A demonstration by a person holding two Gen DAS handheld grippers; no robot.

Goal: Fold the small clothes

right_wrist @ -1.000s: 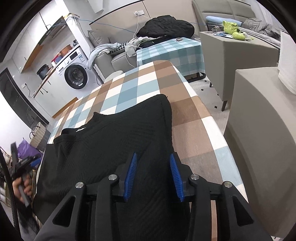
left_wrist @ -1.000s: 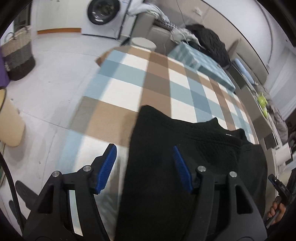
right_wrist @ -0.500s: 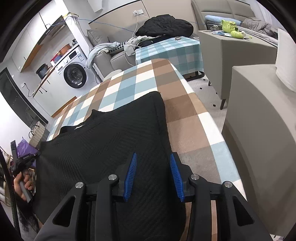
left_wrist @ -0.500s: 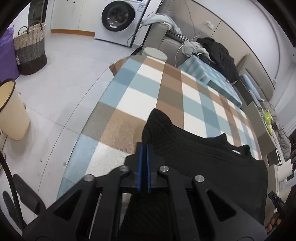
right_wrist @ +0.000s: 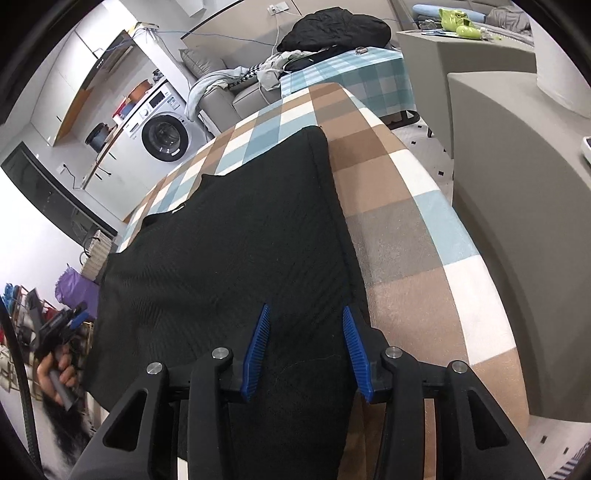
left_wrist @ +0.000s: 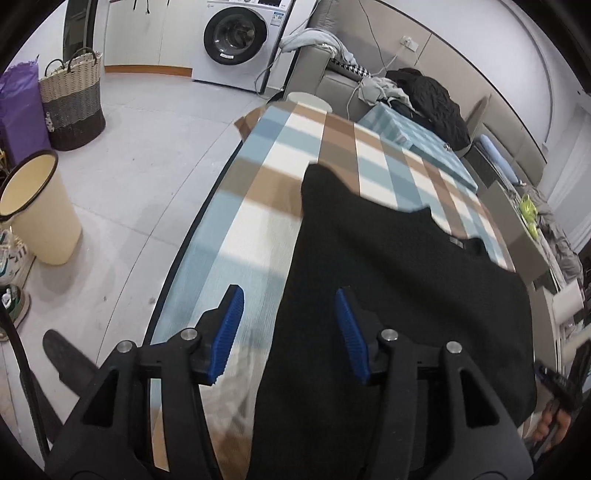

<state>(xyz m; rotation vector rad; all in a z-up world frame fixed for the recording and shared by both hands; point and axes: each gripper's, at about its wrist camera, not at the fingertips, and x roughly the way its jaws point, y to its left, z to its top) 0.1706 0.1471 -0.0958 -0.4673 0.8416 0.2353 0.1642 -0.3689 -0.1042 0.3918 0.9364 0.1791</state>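
bright even indoor light, fisheye-warped dark edges, motion blur in left view.

1. A lived-in home, laundry corner and lounge sharing one room: a white front-loading washing machine [left_wrist: 236,35] stands against the far wall, ahead and left of the left tool.
2. A two-tone woven laundry basket [left_wrist: 72,107] and a cream plastic bin [left_wrist: 37,210] sit on the pale tiled floor, off to that tool's left.
3. A grey sofa [right_wrist: 240,92] heaped with loose clothes lies beyond the table, ahead of the right tool.
4. A checked tablecloth [left_wrist: 332,147] in blue, brown and white covers the work table directly beneath both tools.
5. Sneakers [left_wrist: 11,258] rest at the floor's edge, far left.
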